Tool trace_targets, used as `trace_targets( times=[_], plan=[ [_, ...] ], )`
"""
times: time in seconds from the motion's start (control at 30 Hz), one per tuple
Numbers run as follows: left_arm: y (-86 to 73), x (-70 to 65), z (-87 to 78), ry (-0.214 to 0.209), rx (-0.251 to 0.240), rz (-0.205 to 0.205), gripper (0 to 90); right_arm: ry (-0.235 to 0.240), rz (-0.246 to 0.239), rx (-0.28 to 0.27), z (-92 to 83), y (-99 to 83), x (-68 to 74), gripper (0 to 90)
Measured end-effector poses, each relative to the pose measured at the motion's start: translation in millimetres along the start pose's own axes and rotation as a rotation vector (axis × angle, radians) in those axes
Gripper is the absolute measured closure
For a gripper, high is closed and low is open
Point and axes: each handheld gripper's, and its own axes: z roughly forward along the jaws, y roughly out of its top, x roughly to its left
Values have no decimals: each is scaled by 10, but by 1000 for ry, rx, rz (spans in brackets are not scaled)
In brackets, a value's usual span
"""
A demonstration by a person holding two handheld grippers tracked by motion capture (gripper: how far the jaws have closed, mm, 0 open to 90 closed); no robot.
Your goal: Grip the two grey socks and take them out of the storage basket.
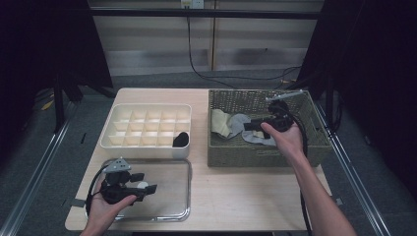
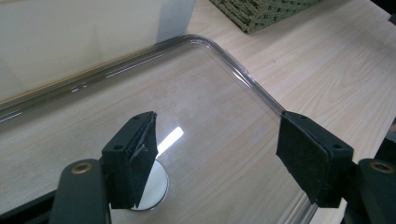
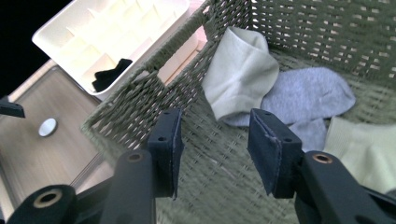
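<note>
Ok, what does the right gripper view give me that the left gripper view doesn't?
Right gripper view: the inside of the basket with a cream sock, a grey sock and a second cream sock, a black sock in the divided tray, and the right gripper, jaws open on nothing. Left gripper view: the left gripper, jaws open and empty over the clear tray. Both: clear tray, white disc, basket, divided tray, wooden table.

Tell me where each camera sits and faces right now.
High view: above the near edge, facing forward-down on the wooden table; both forearms, left gripper, right gripper.
Left gripper view: along open fingers, over the clear plastic tray.
Right gripper view: into the green woven basket, toward the grey sock.
Both gripper views share tray and basket.
</note>
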Motion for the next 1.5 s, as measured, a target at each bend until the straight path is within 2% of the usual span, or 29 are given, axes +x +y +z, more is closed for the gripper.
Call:
trace_targets(
  times=[0.07, 0.13, 0.23, 0.4, 0.43, 0.53, 0.67, 0.83, 1.0, 1.07, 1.13, 1.4, 1.5],
  plan=[
    [2, 0, 3, 2, 0, 2, 286, -3, -9, 16, 56, 92, -25, 559],
    [3, 2, 2, 0, 2, 3, 286, -32, -13, 44, 124, 160, -69, 560],
    [2, 16, -5, 0, 2, 5, 286, -49, -9, 65, 210, 236, -153, 568],
    [-7, 29, -13, 2, -4, -5, 286, -77, 3, 85, 331, 330, -357, 572],
    [-9, 36, -19, 1, -4, -5, 286, -81, 5, 87, 346, 335, -400, 572],
    [-16, 54, -24, 6, -3, -3, 286, -108, 48, 119, 379, 326, -610, 572],
    [-13, 75, -16, 8, -4, -15, 286, -102, 98, 128, 424, 283, -816, 576],
    [-8, 78, 2, 8, -1, -13, 286, -128, 124, 181, 529, 218, -975, 564],
    [-12, 81, 15, 2, 10, -8, 286, -144, 156, 208, 578, 138, -1077, 562],
    [-19, 77, 33, -1, 18, -10, 286, -176, 150, 252, 596, 93, -1130, 566],
    [-19, 64, 30, -1, 18, -1, 286, -180, 170, 265, 608, 48, -1167, 567],
    [-25, 61, 41, 2, 20, -3, 286, -217, 172, 325, 640, 20, -1212, 564],
    [-25, 61, 40, 0, 20, -1, 286, -220, 182, 346, 671, 8, -1233, 601]
  ],
)
